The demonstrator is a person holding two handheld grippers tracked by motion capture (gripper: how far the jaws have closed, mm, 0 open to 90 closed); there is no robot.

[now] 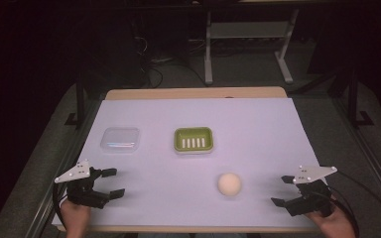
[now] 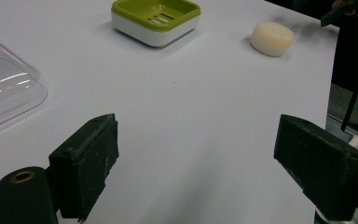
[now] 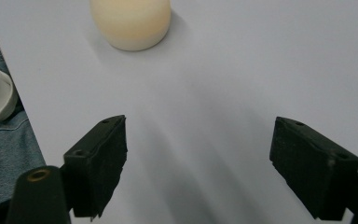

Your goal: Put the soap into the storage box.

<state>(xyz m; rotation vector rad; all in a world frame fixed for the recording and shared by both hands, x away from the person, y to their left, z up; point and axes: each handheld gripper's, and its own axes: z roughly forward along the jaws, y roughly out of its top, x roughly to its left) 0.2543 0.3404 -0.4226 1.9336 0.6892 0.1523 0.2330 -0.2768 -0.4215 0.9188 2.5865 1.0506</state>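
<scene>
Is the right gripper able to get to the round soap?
Probably yes. The right gripper is open, and only bare white table lies between it and the soap.

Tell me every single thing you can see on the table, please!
Round cream soap bar: one, cream, near side of the table, right of middle.
Green slotted soap dish: one, green on a white base, middle of the table.
Clear plastic lid: one, see-through, left of the dish.
White table cover: one, white, spread over the table.
Left gripper: one, black, near left corner, jaws open.
Right gripper: one, black, near right corner, jaws open.
</scene>
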